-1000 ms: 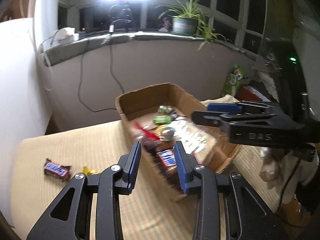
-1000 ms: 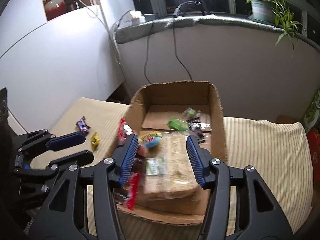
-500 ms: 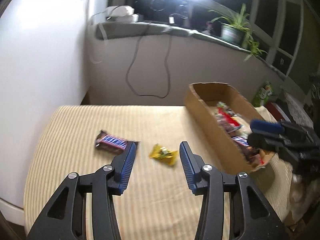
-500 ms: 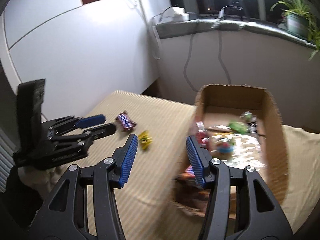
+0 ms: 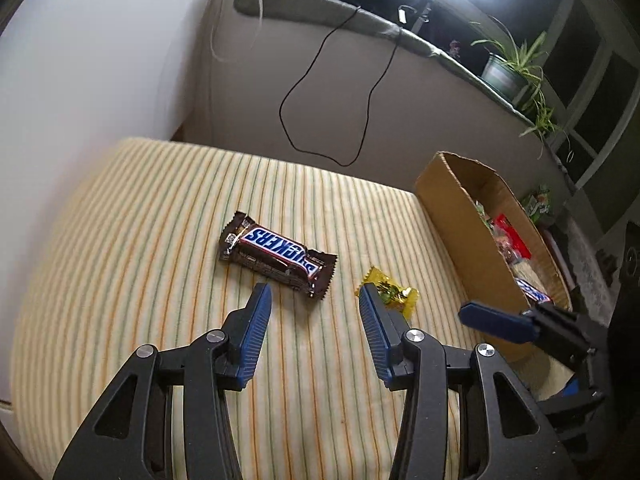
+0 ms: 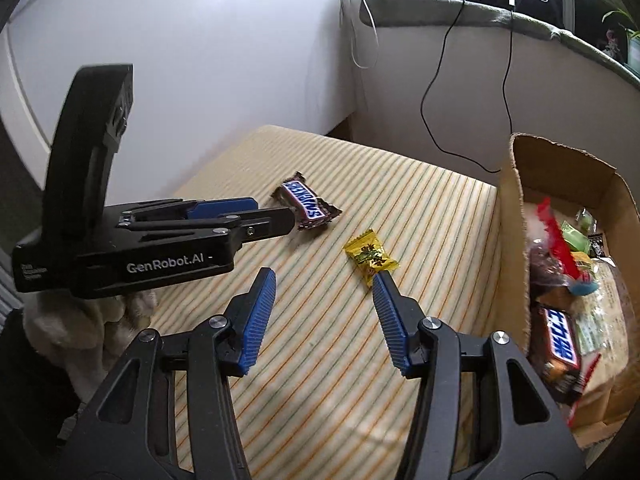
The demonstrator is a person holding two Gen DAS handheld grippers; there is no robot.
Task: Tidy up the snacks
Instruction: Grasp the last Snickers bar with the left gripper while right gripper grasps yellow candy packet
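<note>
A Snickers bar [image 5: 276, 254] [image 6: 306, 204] and a small yellow wrapped candy [image 5: 394, 294] [image 6: 370, 256] lie loose on the striped cloth. To their right stands a cardboard box [image 5: 460, 236] [image 6: 510, 240] holding several snacks, among them another Snickers bar [image 6: 560, 346]. My left gripper [image 5: 315, 296] [image 6: 280, 214] is open and empty, its tips just short of the loose Snickers bar. My right gripper [image 6: 324, 278] [image 5: 500, 324] hovers open and empty too, with the yellow candy just beyond its right fingertip [image 6: 380, 280].
The striped cloth [image 5: 160, 240] covers a table that ends at a white wall on the left. A black cable [image 5: 320, 80] hangs down the back wall below a sill with a potted plant [image 5: 508, 72]. A pale cloth-covered hand [image 6: 92, 320] carries the left gripper.
Both grippers have swung left, away from the box, and come down toward the two loose snacks. The left jaws stand wider than a second ago.
</note>
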